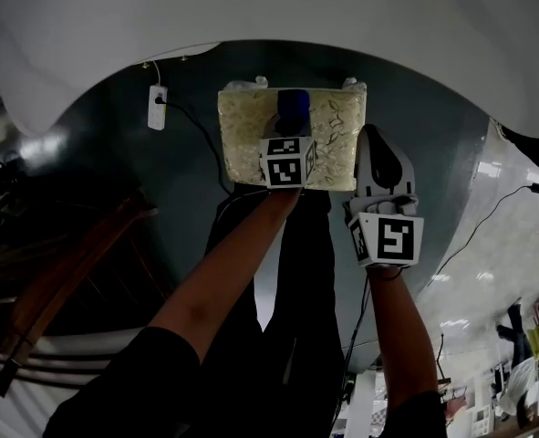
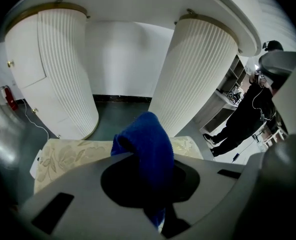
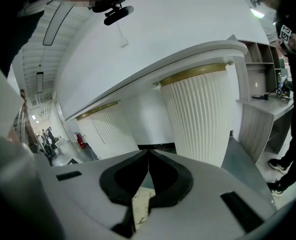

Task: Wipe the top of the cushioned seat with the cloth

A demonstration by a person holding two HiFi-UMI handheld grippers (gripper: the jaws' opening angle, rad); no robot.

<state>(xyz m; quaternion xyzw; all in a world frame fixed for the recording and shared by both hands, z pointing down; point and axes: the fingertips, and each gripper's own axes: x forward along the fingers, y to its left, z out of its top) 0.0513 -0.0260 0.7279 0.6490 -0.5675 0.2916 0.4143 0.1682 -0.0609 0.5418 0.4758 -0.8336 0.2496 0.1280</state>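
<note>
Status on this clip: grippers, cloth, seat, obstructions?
Left gripper shut on blue fuzzy cloth, above cream floral cushioned seat. Right gripper shut, empty, by seat's right edge. Nothing blocking.

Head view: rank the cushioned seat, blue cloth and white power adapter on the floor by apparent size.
1. cushioned seat
2. blue cloth, partly hidden
3. white power adapter, slimmer; the last two look close, so their order is unsure.

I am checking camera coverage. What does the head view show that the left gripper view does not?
Only the head view: both arms, the right hand-held gripper beside the cushioned seat, and a white plug adapter on the floor. Only the left gripper view: two fluted white columns and a standing person. Both: the blue cloth clamped in the left hand-held gripper over the seat.
</note>
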